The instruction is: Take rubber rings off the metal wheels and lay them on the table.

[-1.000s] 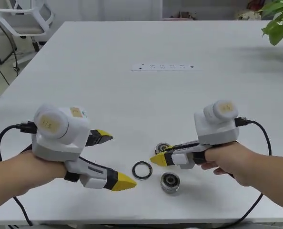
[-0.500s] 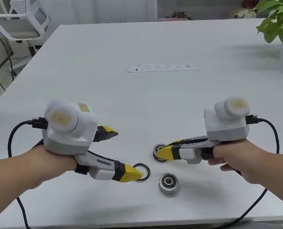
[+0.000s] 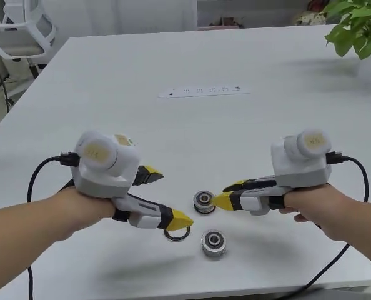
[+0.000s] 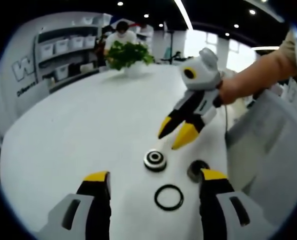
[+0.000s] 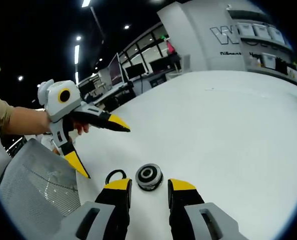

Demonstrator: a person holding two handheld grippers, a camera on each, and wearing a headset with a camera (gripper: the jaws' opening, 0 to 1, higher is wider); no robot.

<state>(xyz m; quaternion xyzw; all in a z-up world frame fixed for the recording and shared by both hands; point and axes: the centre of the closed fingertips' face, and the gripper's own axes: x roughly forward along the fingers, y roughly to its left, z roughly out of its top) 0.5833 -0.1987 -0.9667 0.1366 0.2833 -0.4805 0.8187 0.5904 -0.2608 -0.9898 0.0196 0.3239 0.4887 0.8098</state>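
left tongs (image 3: 171,197) had shifted over loose black rubber ring (image 4: 156,198), wide open | right tongs (image 3: 226,194) narrow, empty | rubber-rimmed round metal wheel (image 3: 204,201) lay flat dead ahead of them

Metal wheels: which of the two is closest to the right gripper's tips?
The round metal wheel farther from the person, just off the right gripper's yellow tips. The other wheel lies closer in, beside the loose black rubber ring.
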